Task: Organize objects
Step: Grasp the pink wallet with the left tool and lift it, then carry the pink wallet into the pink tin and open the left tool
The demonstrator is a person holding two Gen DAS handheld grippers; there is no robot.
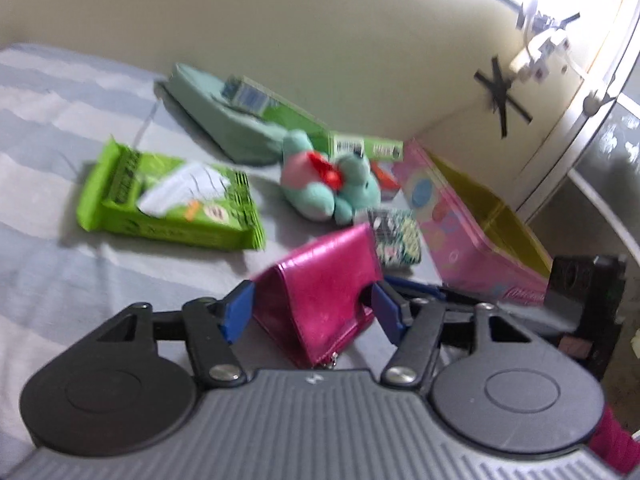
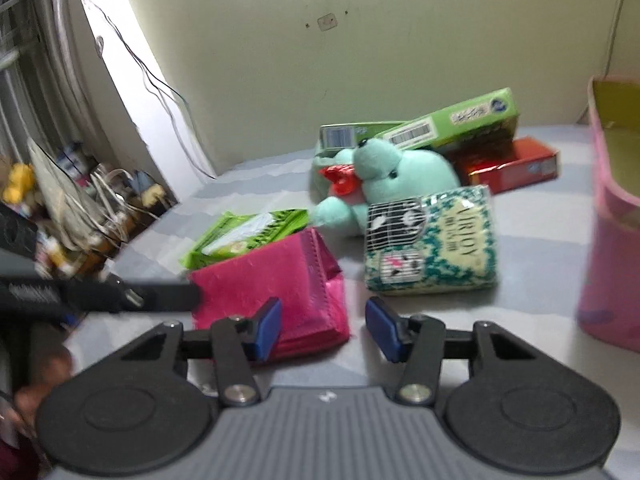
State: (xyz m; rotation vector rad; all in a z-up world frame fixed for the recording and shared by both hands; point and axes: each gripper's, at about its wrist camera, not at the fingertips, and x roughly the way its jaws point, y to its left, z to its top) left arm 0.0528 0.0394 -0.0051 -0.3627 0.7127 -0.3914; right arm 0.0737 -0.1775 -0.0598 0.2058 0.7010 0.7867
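A shiny magenta wallet [image 1: 320, 288] stands tented on the striped bedsheet, between the blue pads of my left gripper [image 1: 312, 312]; the pads touch or nearly touch its sides. In the right wrist view the wallet [image 2: 272, 292] lies just ahead and left of my right gripper [image 2: 324, 328], which is open and empty; its left pad overlaps the wallet's near edge. The left gripper's body [image 2: 100, 296] reaches the wallet from the left. A pink storage box [image 1: 472, 224] [image 2: 612, 216] stands at the right.
On the bed lie a green wipes pack [image 1: 168, 196], a mint plush toy [image 1: 324, 184], a patterned tissue pack [image 2: 432, 240], green cartons [image 2: 448, 124], a red box [image 2: 516, 164] and a teal folded cloth [image 1: 216, 112]. A wall is behind; clutter sits off the bed's left.
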